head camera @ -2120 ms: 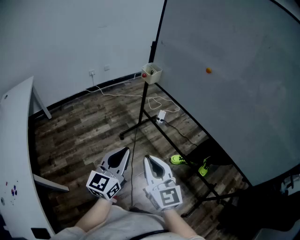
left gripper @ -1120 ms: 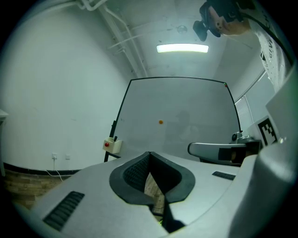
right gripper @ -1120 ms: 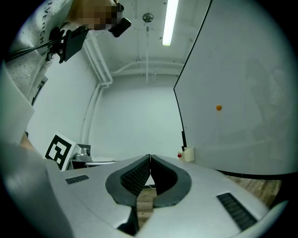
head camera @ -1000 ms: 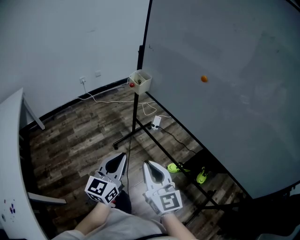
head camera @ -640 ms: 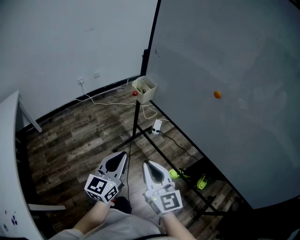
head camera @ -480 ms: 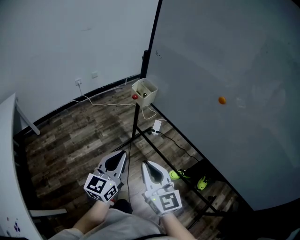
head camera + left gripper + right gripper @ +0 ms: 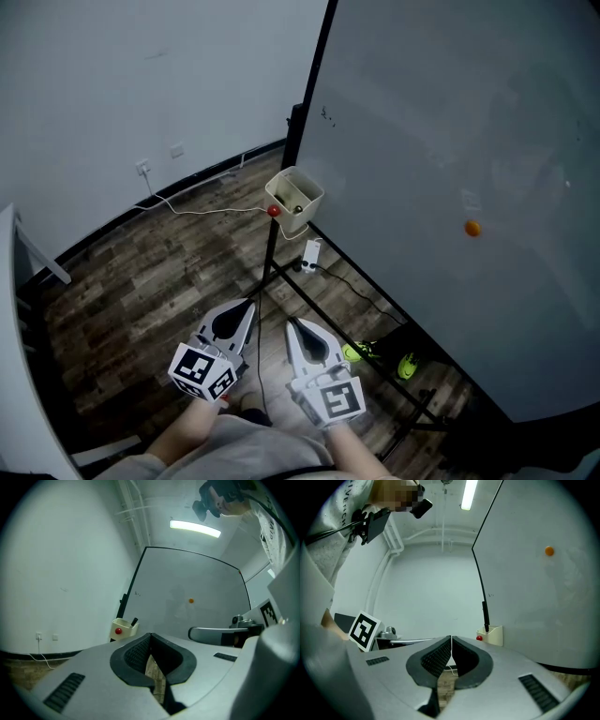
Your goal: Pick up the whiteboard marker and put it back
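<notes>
A cream holder box (image 7: 294, 199) with a red knob (image 7: 274, 211) hangs on the whiteboard's (image 7: 450, 141) black frame. A dark whiteboard marker (image 7: 134, 621) sticks up out of the holder box (image 7: 123, 628). In the right gripper view the holder box (image 7: 491, 635) sits beside the board's edge. My left gripper (image 7: 249, 305) and right gripper (image 7: 292, 323) hover side by side low in the head view, well short of the holder. The jaws of the left gripper (image 7: 150, 635) and of the right gripper (image 7: 451, 638) are shut with nothing between them.
An orange magnet (image 7: 472, 228) sticks to the board. On the wooden floor lie a power strip (image 7: 309, 253) with white cables, the black stand legs (image 7: 328, 286) and green shoes (image 7: 354, 352). A white table edge (image 7: 11, 309) runs along the left.
The view has closed in on the whiteboard: the holder box sits lower and larger in the head view, and the orange magnet has slid down and right. Both grippers stay shut, side by side.
</notes>
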The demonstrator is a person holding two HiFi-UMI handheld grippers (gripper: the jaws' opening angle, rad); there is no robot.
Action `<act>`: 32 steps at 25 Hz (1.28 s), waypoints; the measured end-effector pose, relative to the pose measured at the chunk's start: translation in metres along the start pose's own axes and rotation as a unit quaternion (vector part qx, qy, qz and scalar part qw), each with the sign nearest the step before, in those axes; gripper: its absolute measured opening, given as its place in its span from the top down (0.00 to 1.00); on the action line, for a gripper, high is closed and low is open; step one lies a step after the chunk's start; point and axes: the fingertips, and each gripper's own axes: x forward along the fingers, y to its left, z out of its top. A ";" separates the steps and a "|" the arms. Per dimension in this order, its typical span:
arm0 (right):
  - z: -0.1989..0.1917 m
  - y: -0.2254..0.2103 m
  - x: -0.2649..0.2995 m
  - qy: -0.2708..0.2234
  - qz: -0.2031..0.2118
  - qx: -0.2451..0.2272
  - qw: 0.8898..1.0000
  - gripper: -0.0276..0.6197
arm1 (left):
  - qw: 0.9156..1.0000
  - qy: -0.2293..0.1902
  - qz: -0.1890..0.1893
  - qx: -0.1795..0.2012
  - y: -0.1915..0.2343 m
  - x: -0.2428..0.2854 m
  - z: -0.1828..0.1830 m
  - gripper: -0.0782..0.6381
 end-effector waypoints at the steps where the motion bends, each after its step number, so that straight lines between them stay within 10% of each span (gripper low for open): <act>1: 0.000 0.000 0.006 -0.001 -0.002 0.000 1.000 0.93 | 1.000 0.000 -0.003 0.000 0.006 0.003 0.000 0.87; 32: -0.019 -0.071 0.124 0.022 0.021 -0.032 0.999 0.93 | 1.000 0.011 -0.010 -0.023 0.089 0.103 -0.004 0.87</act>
